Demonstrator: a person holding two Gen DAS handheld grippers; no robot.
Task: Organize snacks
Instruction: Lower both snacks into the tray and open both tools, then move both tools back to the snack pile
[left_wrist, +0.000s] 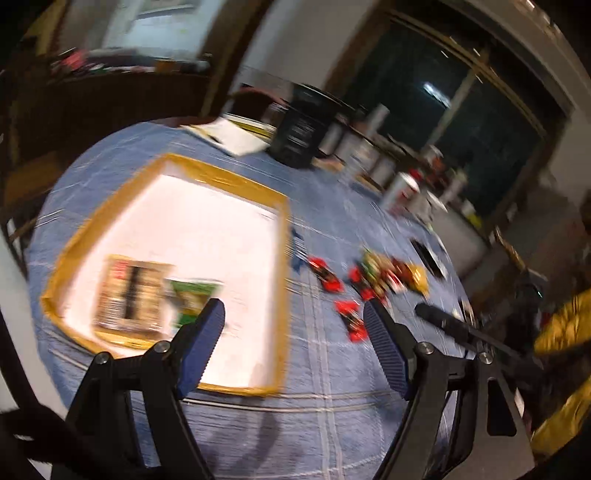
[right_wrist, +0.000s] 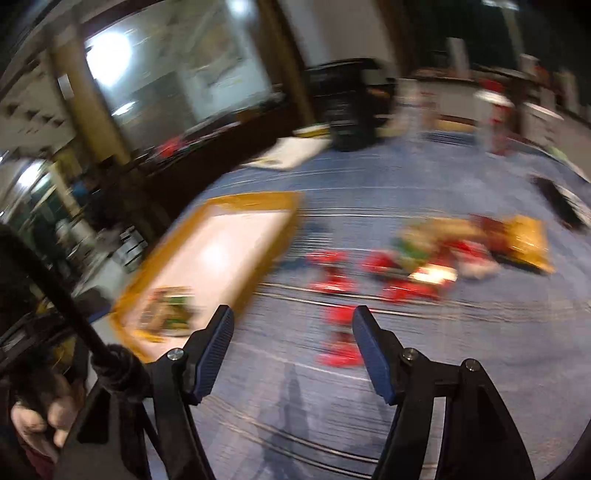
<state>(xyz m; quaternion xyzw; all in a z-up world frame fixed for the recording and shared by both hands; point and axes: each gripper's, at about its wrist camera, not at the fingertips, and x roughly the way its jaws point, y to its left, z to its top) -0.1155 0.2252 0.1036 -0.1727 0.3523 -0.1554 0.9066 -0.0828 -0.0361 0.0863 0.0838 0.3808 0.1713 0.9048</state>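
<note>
A white sheet edged with yellow tape (left_wrist: 192, 236) (right_wrist: 229, 243) lies on the blue cloth. On it rest a brown-and-red snack packet (left_wrist: 129, 295) and a green one (left_wrist: 192, 299), seen blurred together as snack packets (right_wrist: 166, 312) in the right wrist view. A heap of red, green and yellow snack packets (left_wrist: 384, 277) (right_wrist: 424, 254) lies to the right of the sheet, with small red packets (left_wrist: 351, 319) (right_wrist: 338, 332) nearer. My left gripper (left_wrist: 293, 314) is open with nothing between its fingers. My right gripper (right_wrist: 291, 321) is open and empty above the cloth.
A black box (left_wrist: 301, 129) (right_wrist: 351, 110), papers (left_wrist: 229, 138) and several white containers (left_wrist: 400, 190) stand at the table's far side. A dark flat object (left_wrist: 428, 258) lies past the heap. A hand (right_wrist: 40, 417) holds a black handle at lower left.
</note>
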